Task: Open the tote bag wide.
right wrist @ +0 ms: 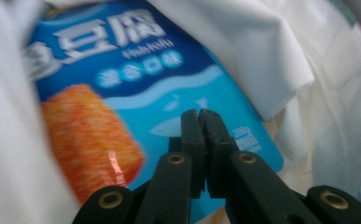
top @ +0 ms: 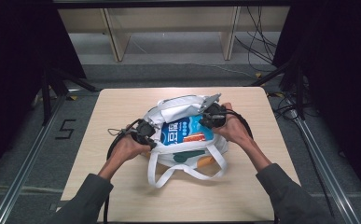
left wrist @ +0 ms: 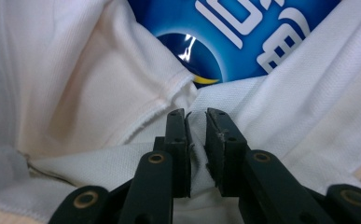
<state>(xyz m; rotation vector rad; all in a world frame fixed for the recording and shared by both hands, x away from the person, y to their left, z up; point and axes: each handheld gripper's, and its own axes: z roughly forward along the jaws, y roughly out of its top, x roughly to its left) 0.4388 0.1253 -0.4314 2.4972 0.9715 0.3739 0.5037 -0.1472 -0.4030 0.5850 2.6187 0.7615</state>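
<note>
Wooden table [top: 122,186] under a white cloth bag [top: 178,108] lying mid-top, handles [top: 187,171] trailing toward the near edge. Inside the bag's mouth — blue snack packet [top: 183,130], orange print showing. Left gripper [left wrist: 196,116] pinching a fold of bag cloth between near-closed jaws; right gripper [right wrist: 199,114] pressed together over the packet — whether gripping it, cannot tell.

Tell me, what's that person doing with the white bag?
A person at a wooden table holds a pair of tongs in each hand and is working on a white cloth bag lying there. The left tongs pinch a fold of the bag's fabric. The right tongs are shut against a blue snack packet, but whether they actually grip it is hard to tell. The packet sits in the bag's open mouth, partly showing, and the bag's handles trail toward the person.
</note>
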